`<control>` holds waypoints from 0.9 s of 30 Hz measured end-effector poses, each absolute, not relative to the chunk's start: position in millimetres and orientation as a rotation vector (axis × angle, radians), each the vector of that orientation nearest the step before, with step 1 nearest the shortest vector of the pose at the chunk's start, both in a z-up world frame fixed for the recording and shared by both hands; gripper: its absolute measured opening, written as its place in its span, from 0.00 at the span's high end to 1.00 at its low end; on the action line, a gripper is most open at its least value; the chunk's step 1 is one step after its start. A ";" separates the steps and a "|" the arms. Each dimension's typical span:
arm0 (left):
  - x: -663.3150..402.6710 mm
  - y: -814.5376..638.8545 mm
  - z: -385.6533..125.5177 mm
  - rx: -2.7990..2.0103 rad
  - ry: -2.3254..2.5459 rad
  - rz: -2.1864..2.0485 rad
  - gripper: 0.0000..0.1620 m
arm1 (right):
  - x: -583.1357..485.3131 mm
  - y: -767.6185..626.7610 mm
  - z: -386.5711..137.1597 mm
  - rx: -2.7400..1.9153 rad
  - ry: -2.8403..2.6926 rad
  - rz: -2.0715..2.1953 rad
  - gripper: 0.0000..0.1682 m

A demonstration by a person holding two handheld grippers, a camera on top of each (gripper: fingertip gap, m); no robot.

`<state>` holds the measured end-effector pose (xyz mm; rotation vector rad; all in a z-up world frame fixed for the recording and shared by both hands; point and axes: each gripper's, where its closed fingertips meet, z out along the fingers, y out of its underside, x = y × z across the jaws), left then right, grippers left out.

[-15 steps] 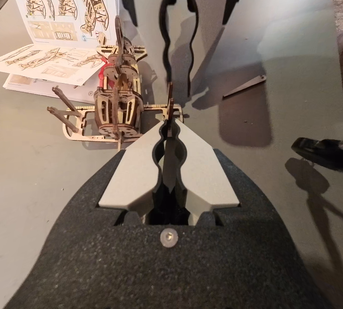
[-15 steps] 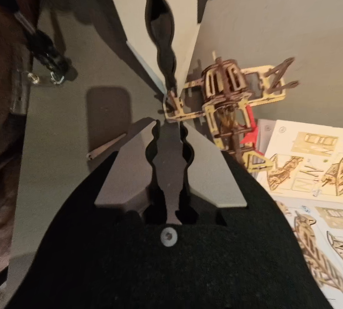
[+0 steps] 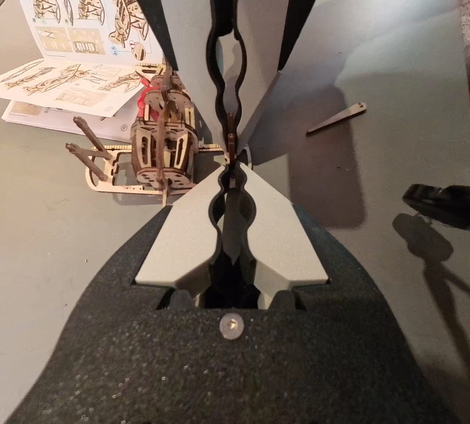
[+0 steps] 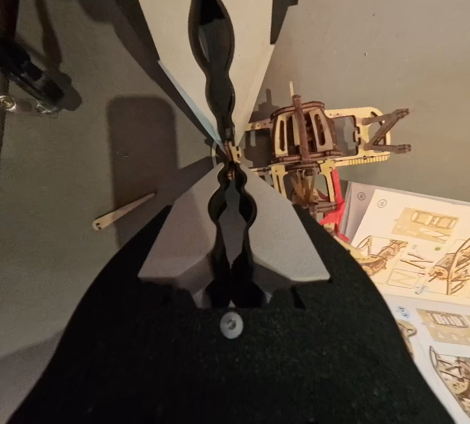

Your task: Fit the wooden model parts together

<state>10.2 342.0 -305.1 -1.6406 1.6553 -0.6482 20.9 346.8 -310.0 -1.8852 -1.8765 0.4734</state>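
A wooden aeroplane model [image 3: 162,154] lies on the grey table, with a pale flat frame and a dark barrel-shaped body; it also shows in the right wrist view [image 4: 302,137]. My left gripper [image 3: 231,173] is shut on the near end tab of the frame [image 4: 235,151]. My right gripper [image 4: 230,170] comes from the opposite side and is shut on a small dark wooden strut [image 3: 231,135] standing at that same tab. The two grippers meet tip to tip, almost touching. The joint itself is mostly hidden by the fingers.
An open instruction booklet [image 3: 63,42] lies behind the model, also in the right wrist view [image 4: 407,246]. A loose thin wooden sliver [image 3: 335,119] lies on the table beside the grippers. A black object [image 3: 437,198] sits at the right edge. My left and right fingertips are right by each other.
The right gripper has come down and in toward the left gripper; its tips now sit on the strut at the frame's end. The left gripper and the model have stayed in place.
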 end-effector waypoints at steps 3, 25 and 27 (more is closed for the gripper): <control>10.3 342.2 -305.3 -1.638 1.660 -0.645 0.99 | 20.7 346.9 -310.2 -1.890 -1.861 0.494 0.98; 15.2 322.1 -297.0 -2.076 1.175 -0.960 0.80 | 12.2 341.1 -274.0 -2.135 -1.126 1.299 0.98; 16.6 323.5 -293.5 -2.053 1.165 -0.981 0.86 | 10.8 339.6 -267.2 -2.108 -1.076 1.343 0.95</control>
